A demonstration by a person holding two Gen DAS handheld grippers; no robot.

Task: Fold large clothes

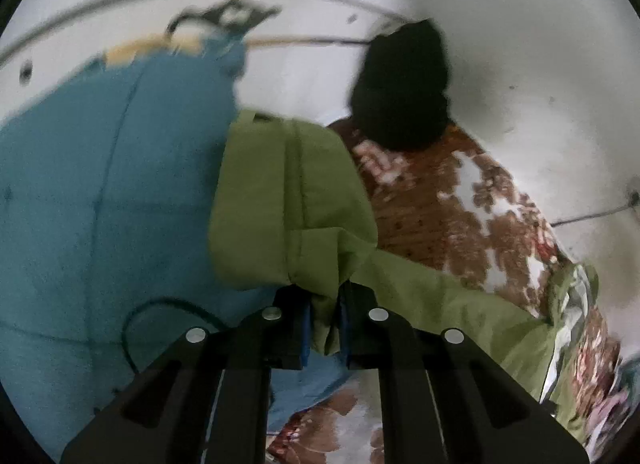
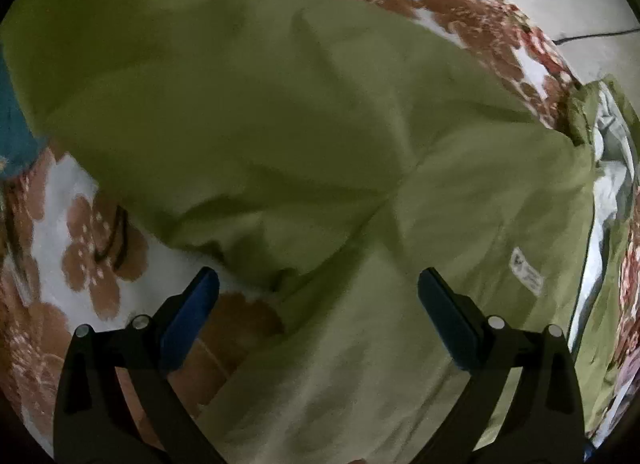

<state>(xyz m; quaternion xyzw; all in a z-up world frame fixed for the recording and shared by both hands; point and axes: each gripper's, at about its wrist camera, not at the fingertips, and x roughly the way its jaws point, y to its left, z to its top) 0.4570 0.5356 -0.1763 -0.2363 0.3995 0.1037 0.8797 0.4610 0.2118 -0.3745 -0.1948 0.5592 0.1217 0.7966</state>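
Observation:
An olive-green garment (image 1: 288, 199) lies over a brown and white floral bedcover (image 1: 448, 215). My left gripper (image 1: 325, 304) is shut on a bunched fold of that green garment, which hangs between its blue pads (image 1: 305, 328). In the right wrist view the same green garment (image 2: 304, 135) fills most of the picture, with a small white label (image 2: 527, 272) at the right. My right gripper (image 2: 318, 304) hovers just above the cloth with its jaws wide apart and nothing pinched between them.
A teal blanket (image 1: 100, 199) covers the left of the bed, with a thin dark cord (image 1: 132, 324) on it. A black bundle (image 1: 404, 87) sits by the white wall (image 1: 540, 63). More crumpled clothes (image 2: 612, 167) lie at the right edge.

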